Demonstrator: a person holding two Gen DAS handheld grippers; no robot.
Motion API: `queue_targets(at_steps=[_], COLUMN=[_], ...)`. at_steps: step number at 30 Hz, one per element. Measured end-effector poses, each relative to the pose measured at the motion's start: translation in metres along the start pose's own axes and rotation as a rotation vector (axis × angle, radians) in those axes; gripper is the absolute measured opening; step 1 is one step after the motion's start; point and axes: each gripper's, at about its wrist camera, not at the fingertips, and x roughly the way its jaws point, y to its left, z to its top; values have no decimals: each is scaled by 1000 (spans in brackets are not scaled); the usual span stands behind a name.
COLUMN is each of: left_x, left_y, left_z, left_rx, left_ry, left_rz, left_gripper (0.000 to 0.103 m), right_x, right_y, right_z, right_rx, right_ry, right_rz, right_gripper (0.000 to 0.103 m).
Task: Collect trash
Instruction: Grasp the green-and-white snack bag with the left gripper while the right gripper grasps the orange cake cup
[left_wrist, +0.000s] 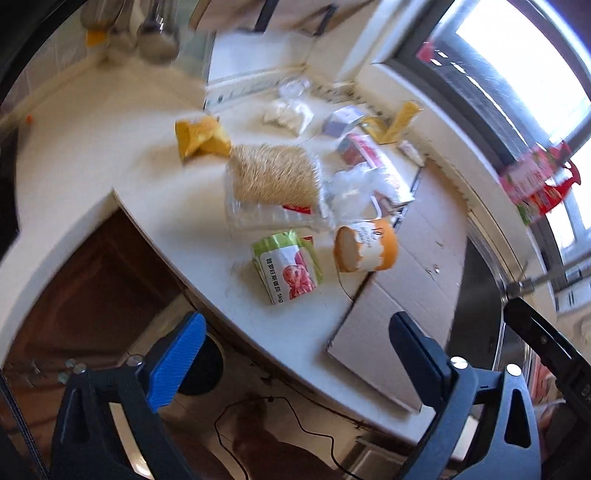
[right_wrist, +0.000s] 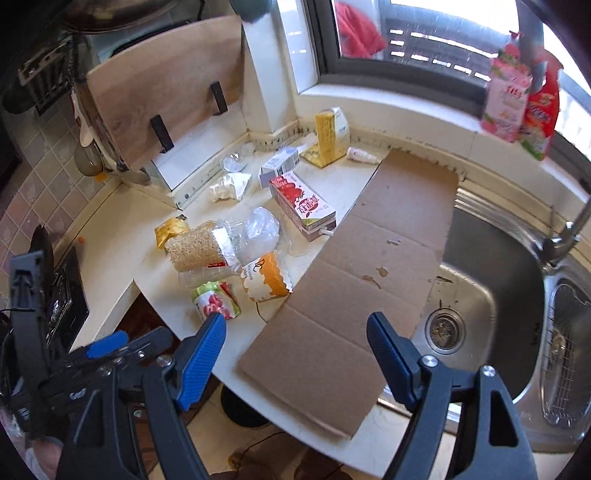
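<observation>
Trash lies on the white counter (right_wrist: 114, 236): a green packet with red fruit print (left_wrist: 286, 267) (right_wrist: 216, 301), an orange-and-white paper cup on its side (left_wrist: 365, 249) (right_wrist: 266, 277), a clear plastic pack of beige noodles (left_wrist: 273, 181) (right_wrist: 199, 247), a red milk carton (right_wrist: 303, 203) (left_wrist: 364, 151), yellow wrappers (left_wrist: 201, 138) (right_wrist: 170, 229) and crumpled clear plastic (right_wrist: 258, 230). My left gripper (left_wrist: 295, 358) is open and empty, near the counter's front edge below the green packet. My right gripper (right_wrist: 295, 354) is open and empty over the flat cardboard sheet (right_wrist: 369, 266).
A steel sink (right_wrist: 491, 295) with tap (right_wrist: 565, 229) lies right of the cardboard. A wooden board (right_wrist: 166, 88) leans at the back. A yellow box (right_wrist: 327, 134) and small cartons stand near the window sill. A black round object (right_wrist: 240, 406) sits on the floor.
</observation>
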Motion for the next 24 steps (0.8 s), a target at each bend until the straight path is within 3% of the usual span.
queue_targets(at_steps=[6, 12, 15, 17, 20, 24], left_x=[50, 82, 97, 99, 102, 99], left_y=[5, 1, 1, -3, -8, -6], left_z=[17, 31, 32, 33, 34, 32], left_rx=[-91, -89, -75, -47, -21, -8], left_ry=[13, 18, 52, 30, 27, 20], left_rz=[46, 120, 139, 166, 184, 146], left_gripper=[94, 86, 70, 64, 45, 34], right_x=[39, 55, 59, 61, 65, 71], right_y=[-14, -17, -16, -15, -10, 1], right_z=[12, 11, 10, 10, 12, 14], right_rx=[20, -3, -14, -23, -43, -81], right_ry=[62, 99, 108, 108, 112, 107], right_rz=[48, 74, 81, 78, 84, 91], right_gripper=[79, 79, 79, 79, 79, 79])
